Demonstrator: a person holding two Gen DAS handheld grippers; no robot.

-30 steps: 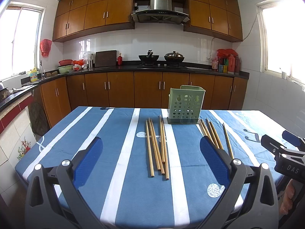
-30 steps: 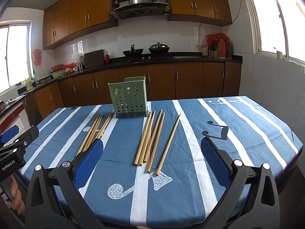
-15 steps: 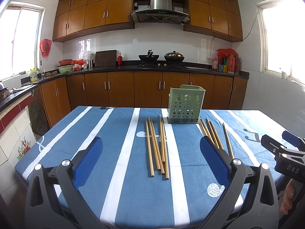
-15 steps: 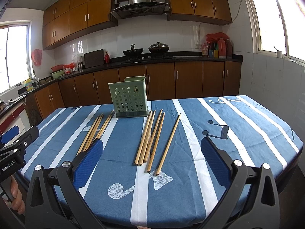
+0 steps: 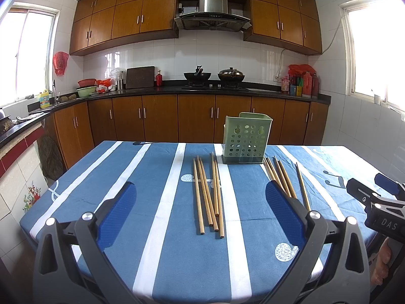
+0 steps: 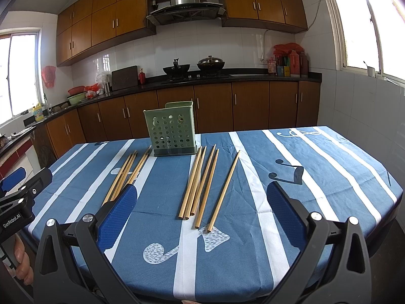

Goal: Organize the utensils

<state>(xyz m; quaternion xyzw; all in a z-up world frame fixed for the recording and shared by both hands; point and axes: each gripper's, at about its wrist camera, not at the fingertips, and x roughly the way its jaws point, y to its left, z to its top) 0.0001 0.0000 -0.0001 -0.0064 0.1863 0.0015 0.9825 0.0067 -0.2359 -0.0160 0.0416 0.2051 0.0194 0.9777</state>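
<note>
Both tongs are hanging wide open with nothing in them, so I'm at square one. Two bunches of chopsticks lie flat on the tabletop (image 5: 126, 177), long axes running away from me toward the green holder (image 5: 245, 138). My left tongs (image 5: 200, 212) sit straight behind the left bunch (image 5: 208, 193), my right tongs (image 6: 202, 212) straight behind the right bunch (image 6: 200, 182), so I reckon either can go first.

green perforated holder (image 5: 246, 139) upright, wooden chopsticks (image 5: 208, 193) flat either side
</note>
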